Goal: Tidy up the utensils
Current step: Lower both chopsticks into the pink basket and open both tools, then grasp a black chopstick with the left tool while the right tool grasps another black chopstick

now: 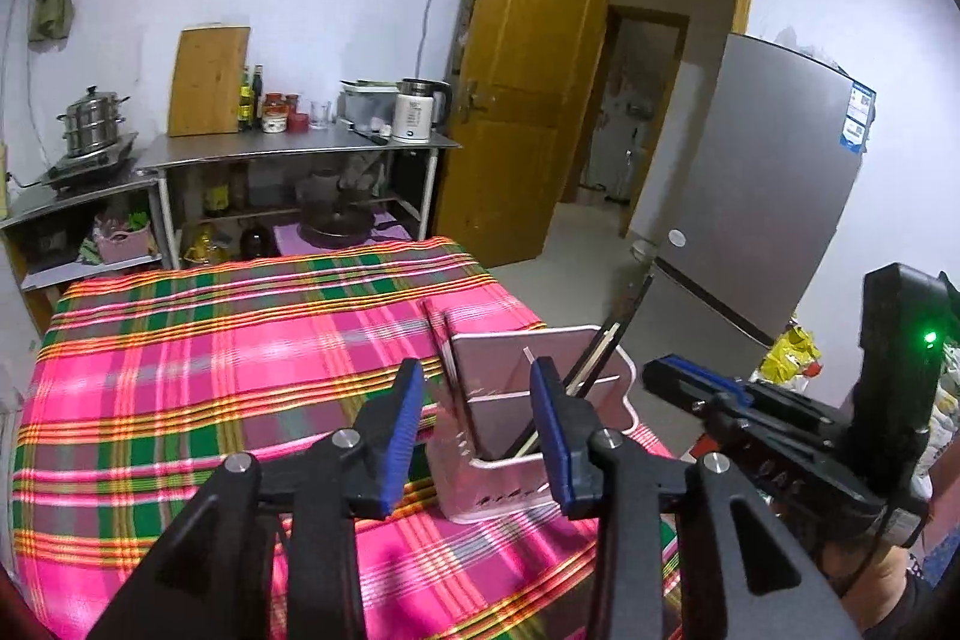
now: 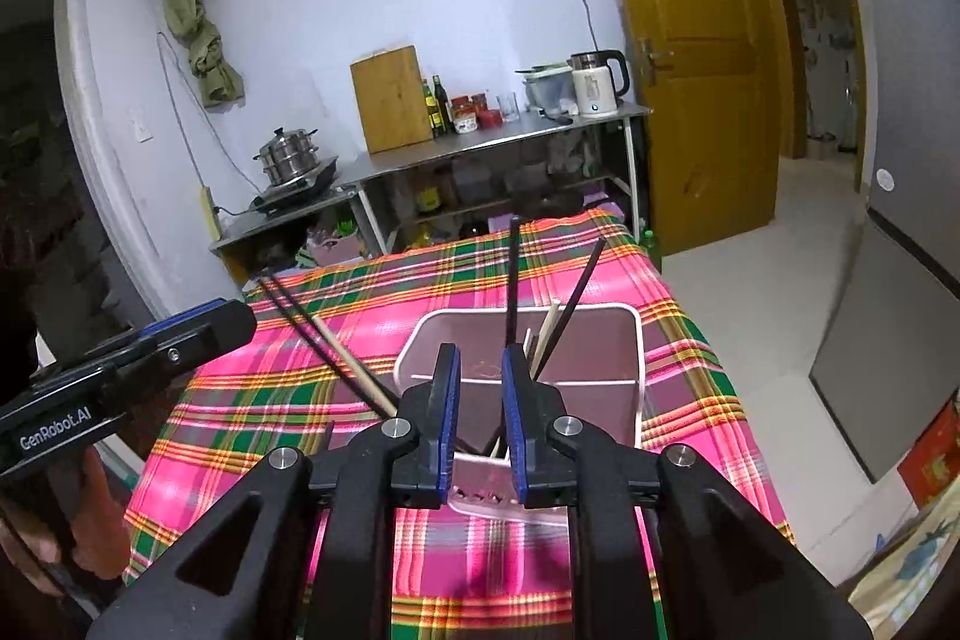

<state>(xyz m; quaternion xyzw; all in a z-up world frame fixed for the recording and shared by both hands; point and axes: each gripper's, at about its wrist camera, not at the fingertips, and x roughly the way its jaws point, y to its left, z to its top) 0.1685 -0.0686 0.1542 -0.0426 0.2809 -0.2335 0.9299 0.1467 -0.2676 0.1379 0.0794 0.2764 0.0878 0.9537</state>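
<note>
A pale pink utensil holder (image 1: 516,370) (image 2: 636,340) with a divider stands on the plaid tablecloth near the table's right edge. Dark chopsticks (image 2: 513,280) and a light one (image 2: 549,328) stand in it, leaning back and right. Two more dark chopsticks (image 2: 294,316) and a light one (image 2: 348,364) slant out to the left, their lower ends hidden behind my right gripper. My left gripper (image 1: 477,370) is open just in front of the holder, nothing between its blue pads. My right gripper (image 2: 480,353) is also open before the holder's near wall, holding nothing. Each gripper shows at the other view's side.
The plaid-covered table (image 1: 180,370) stretches left and back. Behind it stands a steel shelf (image 1: 288,148) with a kettle (image 1: 414,112), jars, a wooden board and a steamer pot (image 1: 93,121). A wooden door (image 1: 528,100) stands open, and a grey fridge (image 1: 768,196) is at the right.
</note>
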